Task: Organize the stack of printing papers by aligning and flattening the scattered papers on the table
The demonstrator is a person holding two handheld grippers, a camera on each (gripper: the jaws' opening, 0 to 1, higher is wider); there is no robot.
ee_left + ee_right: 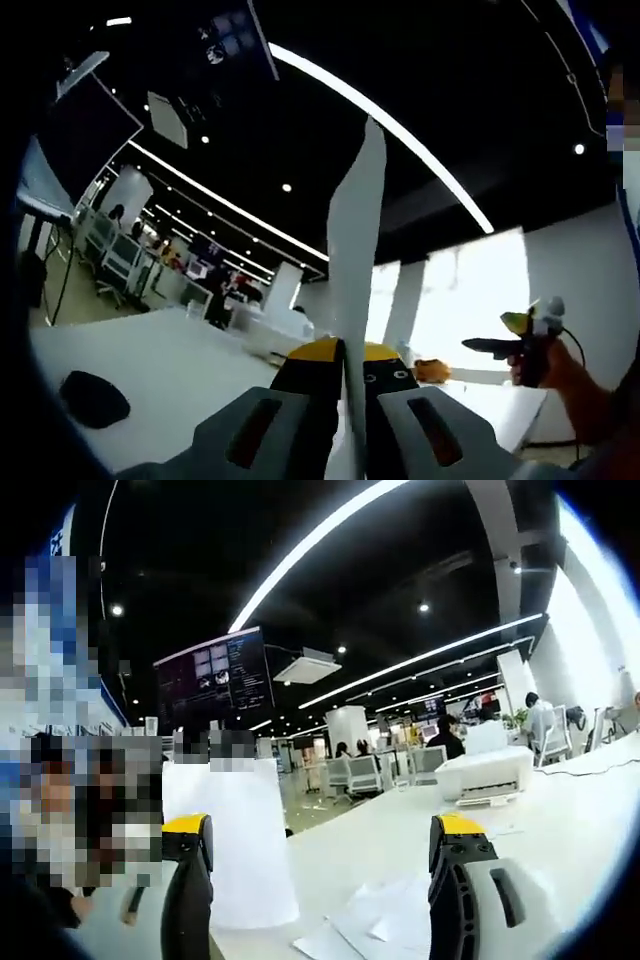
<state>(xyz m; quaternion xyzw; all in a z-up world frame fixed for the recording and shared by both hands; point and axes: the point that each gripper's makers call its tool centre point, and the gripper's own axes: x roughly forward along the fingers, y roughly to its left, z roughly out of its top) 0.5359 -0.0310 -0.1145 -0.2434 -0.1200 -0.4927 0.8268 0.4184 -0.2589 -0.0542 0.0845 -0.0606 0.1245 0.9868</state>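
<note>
Here, a sheaf of white papers [355, 290] is standing up edge-on between the jaws of the left gripper [352, 375], which is pinching it above the white table [170, 370] (a dark rounded object [93, 398] is lying off to one side). In the right gripper view, the right gripper [325, 855] is hanging with its jaws spread wide over the table, where more loose sheets [375, 925] are lying scattered, a white upright panel [235, 845] is standing beside them and a white printer [487, 773] is sitting farther back.

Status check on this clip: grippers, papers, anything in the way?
Left gripper shut on a sheet, held upright. Right gripper open, empty. Loose papers still scattered on the table. Printer farther back, not in the way.
</note>
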